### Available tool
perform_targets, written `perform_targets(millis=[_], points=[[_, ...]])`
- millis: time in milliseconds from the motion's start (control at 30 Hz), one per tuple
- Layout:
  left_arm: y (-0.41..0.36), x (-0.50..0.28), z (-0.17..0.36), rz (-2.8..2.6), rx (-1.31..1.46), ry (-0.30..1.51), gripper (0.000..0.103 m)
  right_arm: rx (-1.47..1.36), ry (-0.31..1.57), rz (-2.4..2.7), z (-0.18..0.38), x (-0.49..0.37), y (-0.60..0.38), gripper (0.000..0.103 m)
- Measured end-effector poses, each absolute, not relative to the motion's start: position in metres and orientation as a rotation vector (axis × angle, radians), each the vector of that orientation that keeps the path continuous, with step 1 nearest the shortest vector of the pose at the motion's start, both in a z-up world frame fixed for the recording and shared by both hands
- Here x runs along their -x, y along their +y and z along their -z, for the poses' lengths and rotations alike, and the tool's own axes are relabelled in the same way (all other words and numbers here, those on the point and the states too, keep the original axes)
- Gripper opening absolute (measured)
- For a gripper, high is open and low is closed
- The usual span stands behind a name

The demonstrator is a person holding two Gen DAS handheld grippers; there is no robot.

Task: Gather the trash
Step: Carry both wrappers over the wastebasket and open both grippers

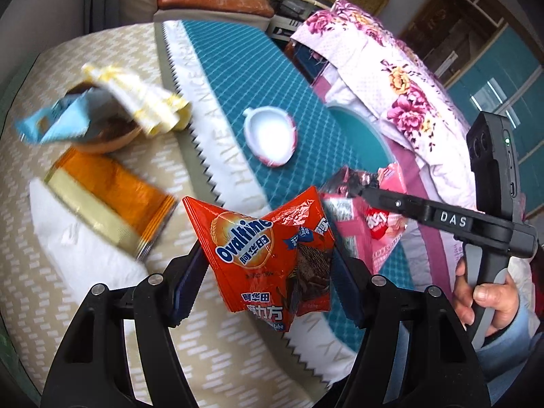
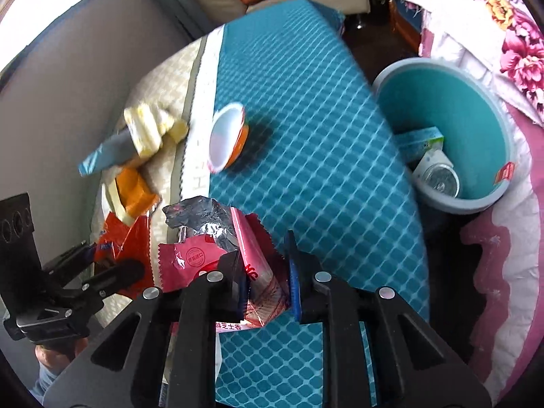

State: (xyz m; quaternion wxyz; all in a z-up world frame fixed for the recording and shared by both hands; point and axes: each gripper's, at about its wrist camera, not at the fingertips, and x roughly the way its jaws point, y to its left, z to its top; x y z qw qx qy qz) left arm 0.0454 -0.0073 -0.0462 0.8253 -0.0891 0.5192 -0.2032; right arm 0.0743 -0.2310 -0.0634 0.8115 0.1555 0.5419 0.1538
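Note:
An orange-red Ovaltine wrapper (image 1: 258, 248) hangs crumpled between the two pads of my left gripper (image 1: 268, 272), which is shut on it above the beige and teal table cloth. Just to its right, a pink foil-lined snack wrapper (image 1: 384, 227) is pinched by my right gripper (image 1: 360, 190), held by a hand. In the right wrist view my right gripper (image 2: 267, 282) is shut on the pink wrapper (image 2: 190, 261), its silver inside showing. My left gripper (image 2: 102, 272) is at the lower left with the Ovaltine wrapper (image 2: 119, 234).
A teal bin (image 2: 469, 102) beside the table holds a carton and a bottle. On the table lie a white cup (image 1: 270, 136), an orange pack (image 1: 105, 190), and blue (image 1: 57, 122) and yellow wrappers (image 1: 146, 102) over a wooden bowl. A floral quilt (image 1: 408, 95) lies to the right.

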Motion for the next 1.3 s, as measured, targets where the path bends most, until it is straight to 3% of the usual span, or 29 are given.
perform_targets(millis=[567, 1300], points=[[-0.114, -0.121, 0.019, 0.483, 0.038, 1.049, 0.069, -0.528, 0.96, -0.142, 0.036, -0.115, -0.36, 0.018], [-0.247, -0.184, 0.052, 0.559, -0.116, 1.136, 0.069, -0.643, 0.908, -0.008, 0.054, -0.136, -0.473, 0.018]])
